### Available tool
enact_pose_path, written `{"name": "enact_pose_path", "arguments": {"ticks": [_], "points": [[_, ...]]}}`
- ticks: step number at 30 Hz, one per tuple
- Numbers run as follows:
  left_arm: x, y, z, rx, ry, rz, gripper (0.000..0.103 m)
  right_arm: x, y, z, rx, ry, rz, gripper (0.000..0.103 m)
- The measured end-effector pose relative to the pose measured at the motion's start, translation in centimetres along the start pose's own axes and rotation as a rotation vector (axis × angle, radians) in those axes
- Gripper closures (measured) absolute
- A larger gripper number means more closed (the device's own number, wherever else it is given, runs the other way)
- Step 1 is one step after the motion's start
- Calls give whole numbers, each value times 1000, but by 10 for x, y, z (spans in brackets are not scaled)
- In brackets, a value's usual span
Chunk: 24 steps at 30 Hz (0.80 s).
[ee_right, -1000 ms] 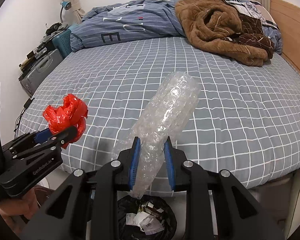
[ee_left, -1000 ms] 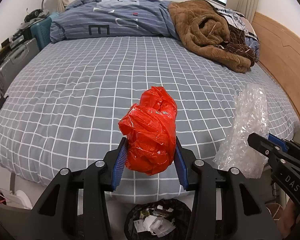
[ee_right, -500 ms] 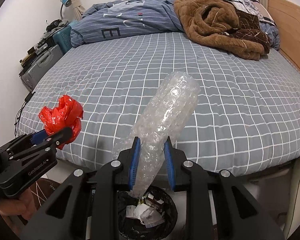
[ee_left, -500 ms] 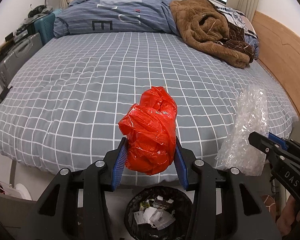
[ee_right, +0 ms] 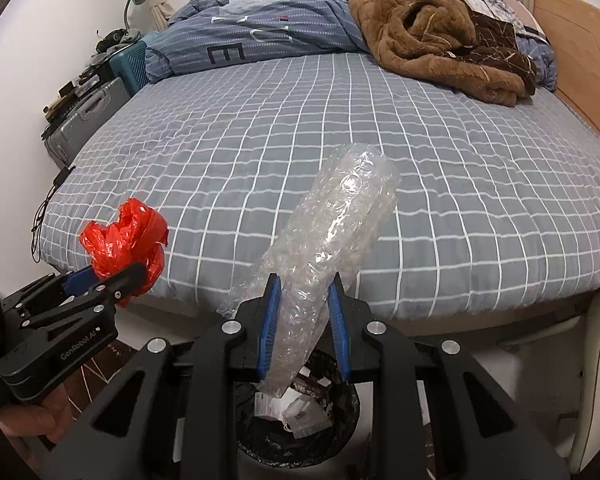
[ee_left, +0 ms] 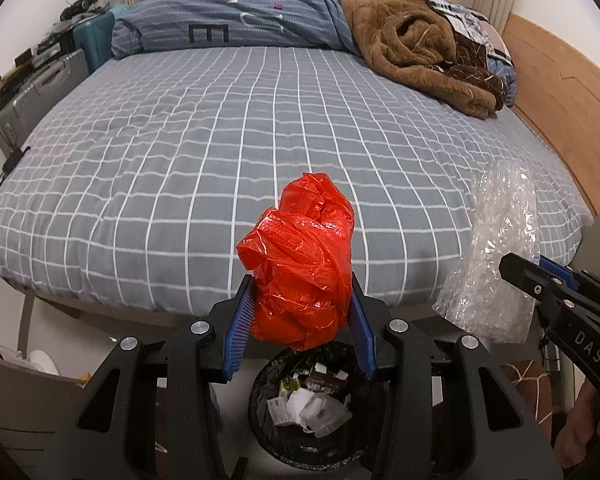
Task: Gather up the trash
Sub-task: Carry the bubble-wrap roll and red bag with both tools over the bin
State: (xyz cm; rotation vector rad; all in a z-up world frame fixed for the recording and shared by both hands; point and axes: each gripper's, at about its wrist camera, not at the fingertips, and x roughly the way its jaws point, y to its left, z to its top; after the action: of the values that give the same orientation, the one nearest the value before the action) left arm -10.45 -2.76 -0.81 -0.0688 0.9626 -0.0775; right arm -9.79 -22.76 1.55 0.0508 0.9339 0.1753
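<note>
**Red bag and bubble wrap both clamped, over the bin**

Left gripper [ee_left: 302, 320]: blue pads pressed on both sides of a crumpled red plastic bag [ee_left: 304, 260]. Bag bulges up and out above the fingers, its bottom hanging just above the black trash bin [ee_left: 260, 412].

Right gripper [ee_right: 305, 320]: clamped on a roll of clear bubble wrap [ee_right: 332, 248]. Roll tilts up and to the right; its lower end pokes through the jaws toward the bin's mouth.

Bin sits on the floor at the foot of the bed [ee_right: 340, 128], already holding white paper scraps and wrappers. Grey grid-pattern sheet, brown fleece blanket [ee_left: 416, 40] bunched at the far right corner. Grippers side by side, apart, not touching.
</note>
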Motion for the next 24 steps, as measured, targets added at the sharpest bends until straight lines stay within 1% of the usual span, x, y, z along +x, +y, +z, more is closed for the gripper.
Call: {"name": "enact_pose_path", "arguments": {"ticks": [9,13,17,24], "points": [[-12,-1,-24,8,0,-6,59,-9,6,-22,-11,10,-2,79],[-12,-1,-37,17,13,-3,59,-12,9,-35,-29,20,-3,79],[-6,-3,-50,31,35,1,59,-8,11,-50,-35,47,6,79],[14,-2,-82,35,94,10,59,9,11,-76,-32,105,9,79]]}}
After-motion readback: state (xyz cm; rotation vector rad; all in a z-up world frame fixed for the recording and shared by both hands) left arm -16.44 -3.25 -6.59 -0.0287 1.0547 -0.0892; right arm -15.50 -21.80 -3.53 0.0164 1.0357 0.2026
